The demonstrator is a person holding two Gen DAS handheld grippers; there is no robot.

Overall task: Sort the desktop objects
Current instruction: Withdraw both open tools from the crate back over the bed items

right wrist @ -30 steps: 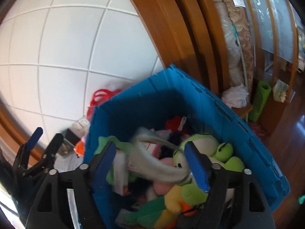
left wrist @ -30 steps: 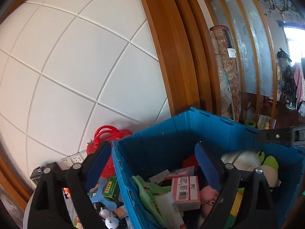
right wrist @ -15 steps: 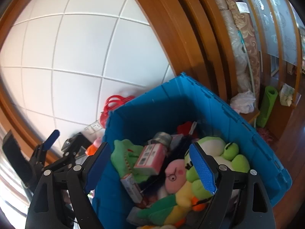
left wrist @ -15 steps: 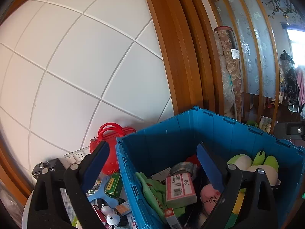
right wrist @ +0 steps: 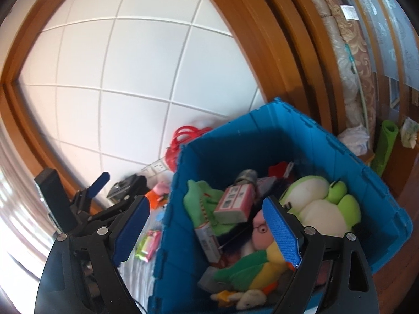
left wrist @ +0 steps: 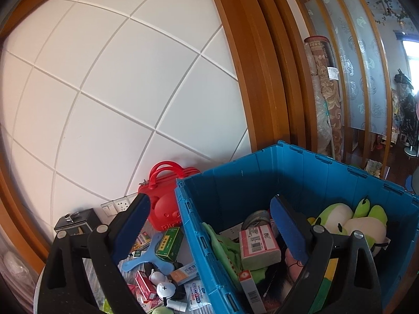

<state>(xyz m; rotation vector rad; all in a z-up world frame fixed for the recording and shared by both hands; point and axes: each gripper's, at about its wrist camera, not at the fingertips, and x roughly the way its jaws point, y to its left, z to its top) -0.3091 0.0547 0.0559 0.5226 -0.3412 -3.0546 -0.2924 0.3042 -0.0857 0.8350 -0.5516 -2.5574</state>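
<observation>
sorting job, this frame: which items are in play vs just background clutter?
In play:
blue bin
pink box in the bin
frog plush in the bin
green box on the table
blue boomerang toy
left gripper, right gripper, both open

Background:
red case
wall sockets
rolled carpet

A lived-in home. At right stand a rolled carpet [left wrist: 323,60] and wooden screen frames [left wrist: 364,65]. A blue crate [left wrist: 309,172] holds plush toys [left wrist: 351,219].
</observation>
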